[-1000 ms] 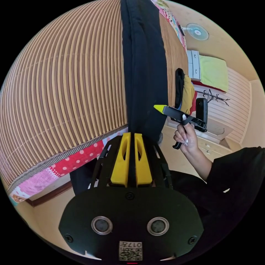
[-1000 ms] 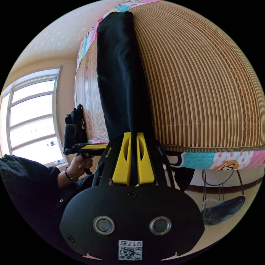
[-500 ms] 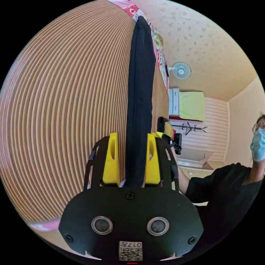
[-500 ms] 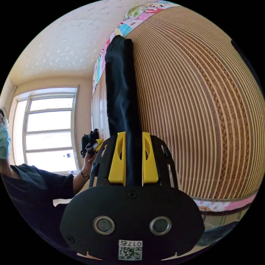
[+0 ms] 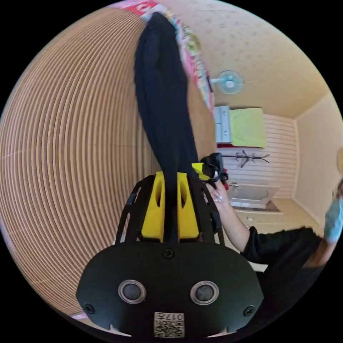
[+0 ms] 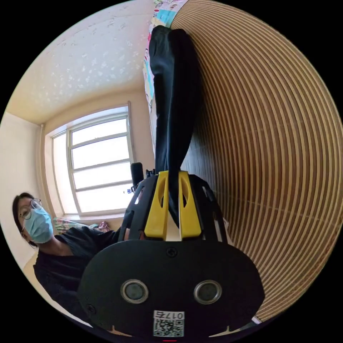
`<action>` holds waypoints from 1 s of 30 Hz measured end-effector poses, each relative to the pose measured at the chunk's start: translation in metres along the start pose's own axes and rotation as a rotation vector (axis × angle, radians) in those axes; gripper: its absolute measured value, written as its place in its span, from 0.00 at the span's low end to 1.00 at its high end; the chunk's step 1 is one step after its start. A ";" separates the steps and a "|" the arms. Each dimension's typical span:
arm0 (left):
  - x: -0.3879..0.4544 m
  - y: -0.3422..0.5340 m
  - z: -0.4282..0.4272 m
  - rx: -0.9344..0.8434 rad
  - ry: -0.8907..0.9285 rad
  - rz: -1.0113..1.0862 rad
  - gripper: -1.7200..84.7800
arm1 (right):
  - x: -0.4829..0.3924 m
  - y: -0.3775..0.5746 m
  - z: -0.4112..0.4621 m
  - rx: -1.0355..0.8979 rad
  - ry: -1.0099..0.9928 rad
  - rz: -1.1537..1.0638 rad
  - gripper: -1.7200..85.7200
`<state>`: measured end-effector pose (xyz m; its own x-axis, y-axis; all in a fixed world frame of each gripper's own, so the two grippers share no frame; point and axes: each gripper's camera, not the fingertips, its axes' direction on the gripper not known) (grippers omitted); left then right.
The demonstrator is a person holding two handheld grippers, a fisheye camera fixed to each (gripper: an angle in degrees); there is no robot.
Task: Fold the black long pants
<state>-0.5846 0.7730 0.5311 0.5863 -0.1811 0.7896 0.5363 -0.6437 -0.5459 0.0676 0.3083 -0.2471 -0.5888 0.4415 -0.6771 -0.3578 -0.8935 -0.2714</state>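
Left gripper view showed the left tongs, spread half a second before, now pinching the black pants; the right tongs pinched them too, lifted off the bamboo mat, ready for folding over.

matt black cloth pants lie on a ribbed bamboo mat; beside the mat, a printed cotton sheet.

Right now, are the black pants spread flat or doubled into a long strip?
Doubled into a narrow strip: the black pants run along the bamboo mat, one end pinched by both grippers' yellow fingers.
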 end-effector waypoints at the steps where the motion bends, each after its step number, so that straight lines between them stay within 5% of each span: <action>1: 0.011 0.009 -0.008 0.019 0.045 0.025 0.08 | -0.022 0.020 -0.007 0.004 -0.083 -0.038 0.06; 6: 0.145 0.083 -0.080 0.072 0.312 0.289 0.08 | -0.162 0.100 -0.021 -0.052 -0.215 -0.257 0.04; 14: 0.403 0.099 -0.208 0.072 0.348 0.925 0.08 | -0.443 0.164 -0.025 -0.148 -0.239 -0.854 0.03; 17: 0.452 0.074 -0.237 0.114 0.268 0.971 0.08 | -0.504 0.153 -0.020 -0.072 -0.111 -1.006 0.03; 24: 0.400 -0.051 -0.211 0.162 -0.040 0.561 0.08 | -0.452 0.019 0.024 0.054 0.243 -0.774 0.03; 30: 0.325 -0.094 -0.158 0.078 -0.306 0.526 0.09 | -0.343 -0.062 0.090 0.032 0.416 -0.569 0.03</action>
<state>-0.5403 0.6571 0.8836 0.9262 -0.2304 0.2983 0.1633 -0.4679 -0.8686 0.2263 0.2199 0.0631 0.0200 0.7652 -0.6435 -0.5528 -0.5278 -0.6449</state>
